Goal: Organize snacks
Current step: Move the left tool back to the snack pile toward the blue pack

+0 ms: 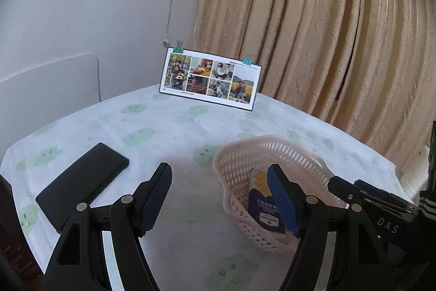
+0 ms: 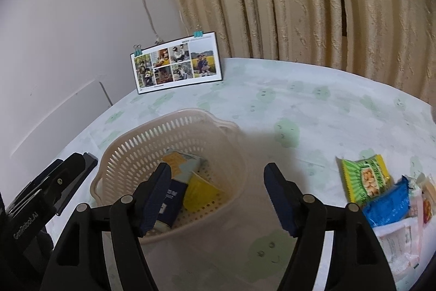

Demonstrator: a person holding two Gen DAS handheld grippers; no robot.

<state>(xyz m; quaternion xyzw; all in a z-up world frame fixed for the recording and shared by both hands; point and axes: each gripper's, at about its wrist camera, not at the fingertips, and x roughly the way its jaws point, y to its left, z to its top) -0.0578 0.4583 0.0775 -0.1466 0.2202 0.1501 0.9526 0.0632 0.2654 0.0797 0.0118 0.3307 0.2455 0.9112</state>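
A pale pink slotted basket (image 1: pixel 239 154) (image 2: pixel 130 149) stands on the table. Inside lie a dark blue and yellow cracker packet (image 1: pixel 263 205) (image 2: pixel 174 192) and a yellow packet (image 2: pixel 200 194). My left gripper (image 1: pixel 220 199) hovers open just left of the basket, nothing between its fingers. My right gripper (image 2: pixel 216 198) is open above the basket's right rim, also holding nothing. Loose snacks lie at the right: a green packet (image 2: pixel 363 179), a blue packet (image 2: pixel 387 205) and white and pink wrappers (image 2: pixel 400 239). The right gripper's body (image 1: pixel 376 198) shows in the left wrist view.
A black phone (image 1: pixel 81 182) lies on the left of the table. A photo calendar (image 1: pixel 209 77) (image 2: pixel 177 62) stands at the back near the wall. A beige curtain (image 1: pixel 327 32) hangs behind the table. The cloth (image 2: pixel 299 105) has green prints.
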